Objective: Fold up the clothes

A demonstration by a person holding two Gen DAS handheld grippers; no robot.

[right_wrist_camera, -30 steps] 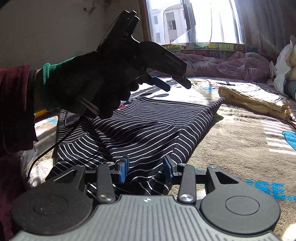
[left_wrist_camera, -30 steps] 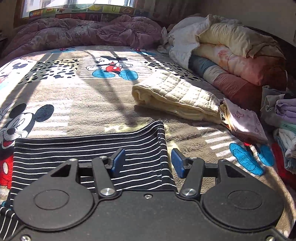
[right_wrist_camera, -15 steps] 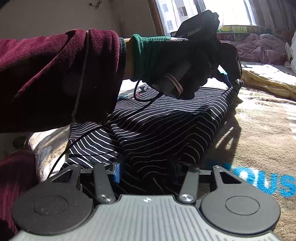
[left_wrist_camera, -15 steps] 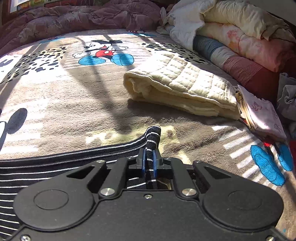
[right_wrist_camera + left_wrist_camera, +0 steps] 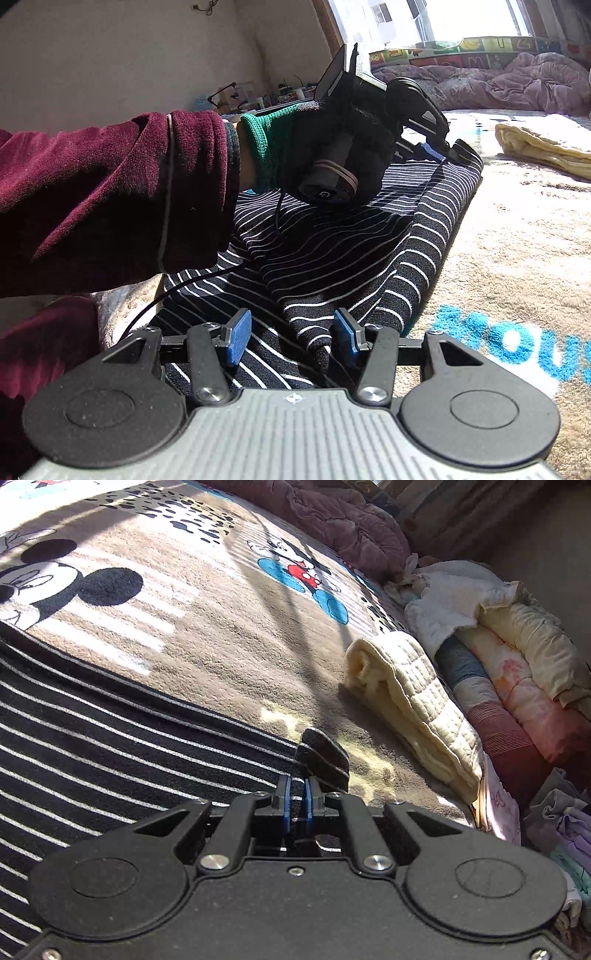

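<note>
A black garment with thin white stripes (image 5: 110, 746) lies on the Mickey Mouse blanket (image 5: 207, 635). My left gripper (image 5: 297, 808) is shut on its far right corner, which sticks up between the blue pads. In the right wrist view the same garment (image 5: 351, 251) stretches away from me, and the left gripper (image 5: 439, 151), held by a gloved hand, pinches the far corner. My right gripper (image 5: 291, 336) is open, its blue pads on either side of the garment's near corner, which rises between them.
A folded cream quilted cloth (image 5: 413, 701) lies to the right on the blanket. Rolled bedding (image 5: 517, 686) and a stack of folded clothes (image 5: 565, 834) line the right edge. A purple duvet (image 5: 517, 81) lies at the far end below the window.
My left gripper closed on the garment's far corner and has tilted, lifting it slightly. My right gripper has stayed open at the near corner, which now stands between its pads.
</note>
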